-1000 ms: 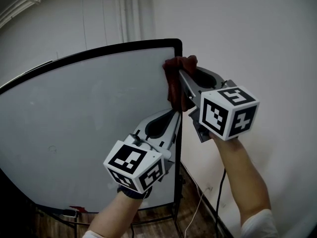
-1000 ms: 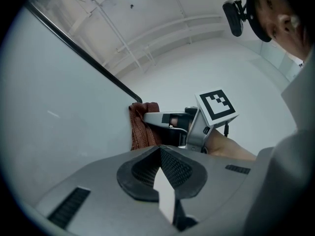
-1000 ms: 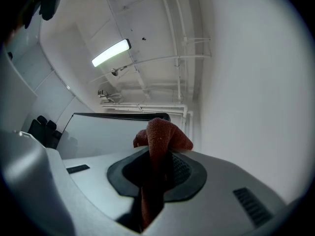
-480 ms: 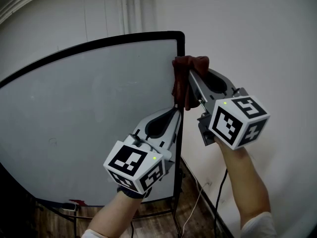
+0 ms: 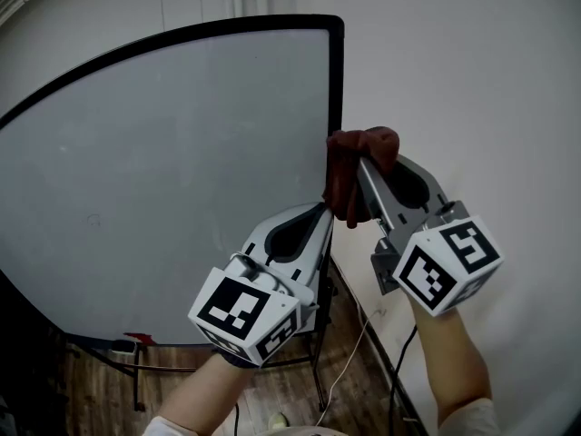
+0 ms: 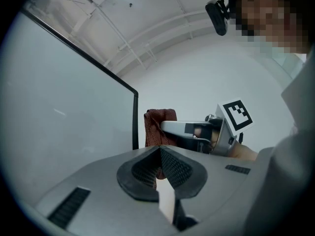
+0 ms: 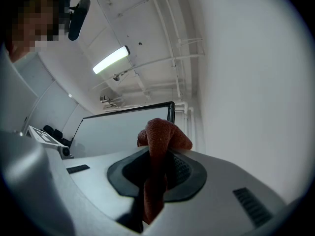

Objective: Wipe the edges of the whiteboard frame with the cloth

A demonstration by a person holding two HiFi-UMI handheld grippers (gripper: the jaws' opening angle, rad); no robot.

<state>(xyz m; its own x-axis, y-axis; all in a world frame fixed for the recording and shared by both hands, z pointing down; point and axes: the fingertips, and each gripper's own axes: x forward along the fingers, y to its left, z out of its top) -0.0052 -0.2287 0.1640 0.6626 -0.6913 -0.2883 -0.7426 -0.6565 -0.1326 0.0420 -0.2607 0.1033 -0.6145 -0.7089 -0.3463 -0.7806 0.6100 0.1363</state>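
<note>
A whiteboard with a black frame (image 5: 337, 89) stands on a stand against a white wall. My right gripper (image 5: 356, 173) is shut on a dark red cloth (image 5: 349, 182), which is pressed on the frame's right edge about halfway down. In the right gripper view the cloth (image 7: 158, 156) bulges out between the jaws, with the frame corner (image 7: 171, 111) behind it. My left gripper (image 5: 323, 214) is shut with nothing in it, its tip at the frame's right edge just below the cloth. In the left gripper view the cloth (image 6: 156, 128) hangs beside the frame (image 6: 135, 117).
The white wall (image 5: 472, 80) runs close along the board's right side. A cable (image 5: 359, 361) trails over the wooden floor near the stand's legs (image 5: 320, 371). A red object (image 5: 138, 338) lies on the tray under the board.
My right gripper has slid the cloth down the frame's right edge, from near the top corner to mid-height. The left gripper has stayed at the edge.
</note>
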